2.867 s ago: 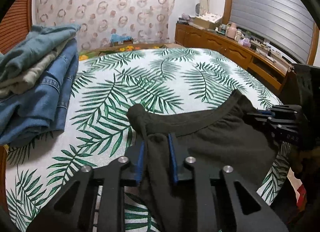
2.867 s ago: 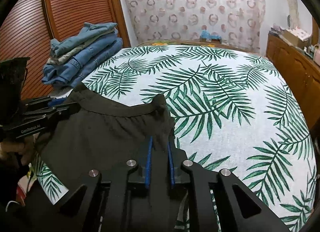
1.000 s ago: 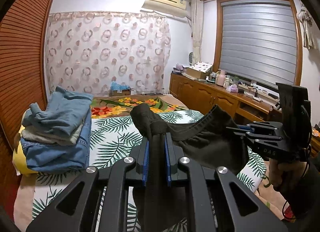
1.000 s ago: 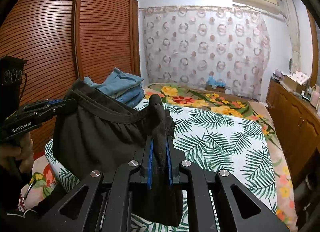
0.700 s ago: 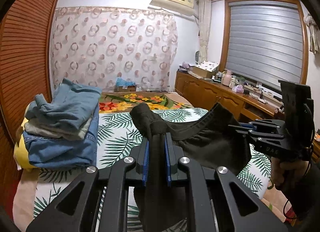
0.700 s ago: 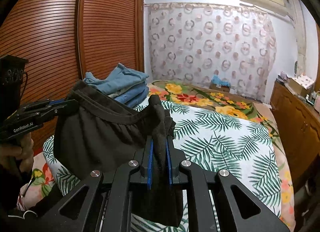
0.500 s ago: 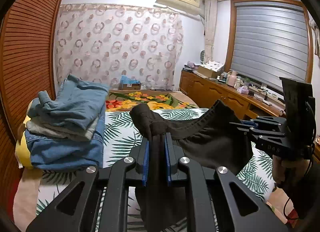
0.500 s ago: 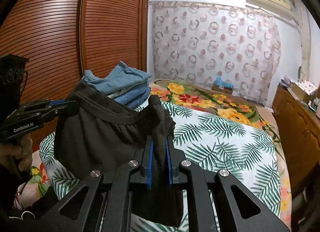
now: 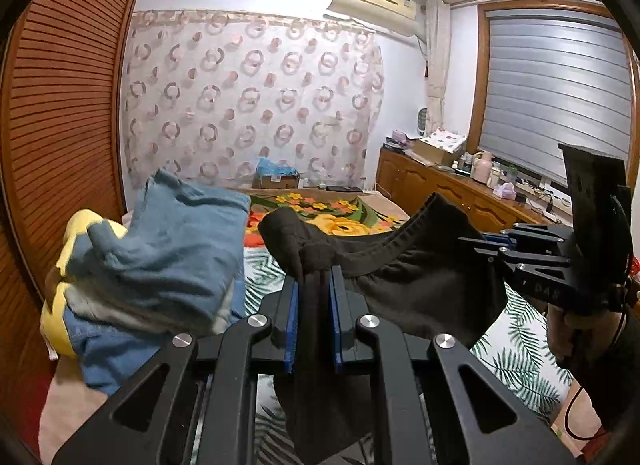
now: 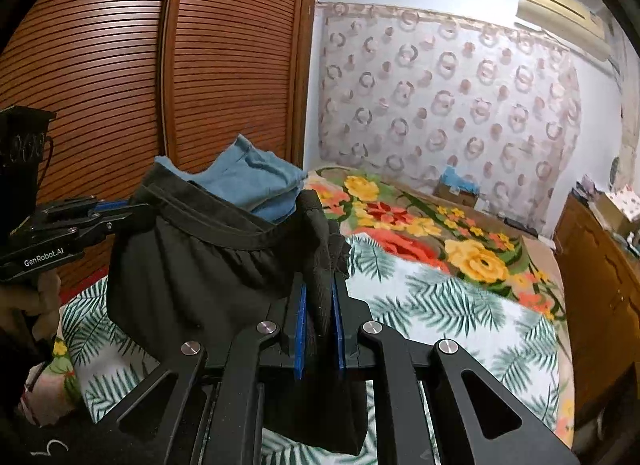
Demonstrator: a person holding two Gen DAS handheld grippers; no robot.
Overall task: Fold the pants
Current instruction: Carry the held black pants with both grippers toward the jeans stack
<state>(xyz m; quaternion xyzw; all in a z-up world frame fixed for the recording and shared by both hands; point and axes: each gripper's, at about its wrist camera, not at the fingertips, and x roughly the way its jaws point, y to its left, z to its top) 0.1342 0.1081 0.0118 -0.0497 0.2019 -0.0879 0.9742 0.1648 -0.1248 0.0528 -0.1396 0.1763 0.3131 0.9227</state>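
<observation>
Black pants [image 9: 420,277] hang by the waistband above the palm-print bed [image 10: 440,305]; the left gripper [image 9: 313,297] and right gripper [image 10: 319,301] each clamp one waistband end. Folded jeans [image 9: 160,261] sit at nine o'clock.

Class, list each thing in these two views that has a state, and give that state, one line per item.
Left gripper: shut on the pants.
Right gripper: shut on the pants.
Black pants: held up by the waistband, hanging unfolded.
Stack of jeans: folded, piled on the bed.
Window blind: lowered.
</observation>
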